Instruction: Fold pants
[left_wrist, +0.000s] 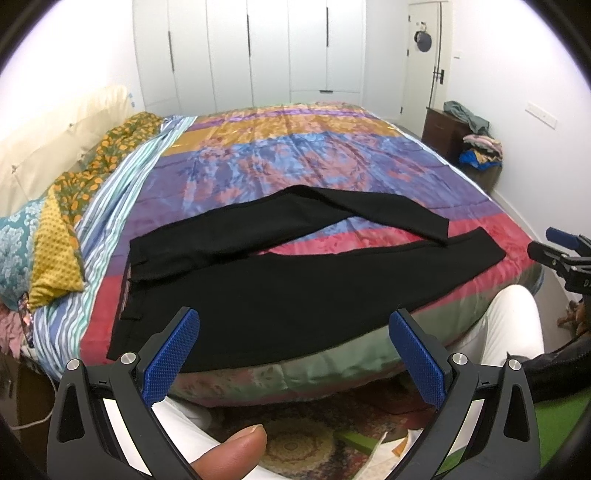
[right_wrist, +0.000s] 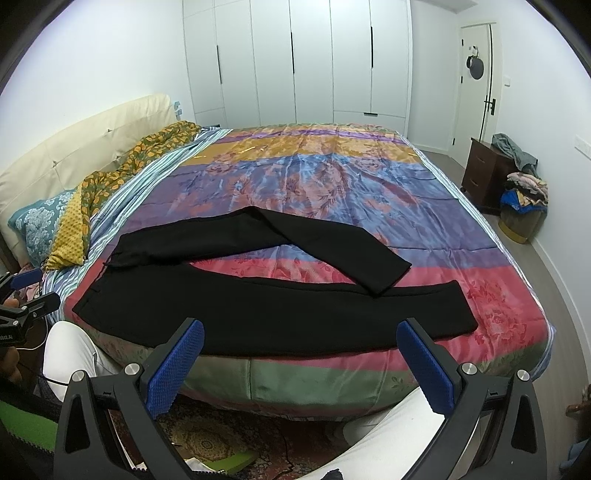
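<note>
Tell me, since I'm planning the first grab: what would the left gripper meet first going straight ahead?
Probably the black fabric pants on the colourful patchwork bedspread. The open left gripper points at their near leg by the bed edge; depth is uncertain.

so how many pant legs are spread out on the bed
2. The near leg lies straight along the bed's front edge; the far leg bends back, its cuff overlapping the near one.

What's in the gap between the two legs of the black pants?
Just bedspread. In the right wrist view, a pink and purple wedge of it shows between the legs of the pants, narrowing until the far leg's cuff overlaps the near leg.
</note>
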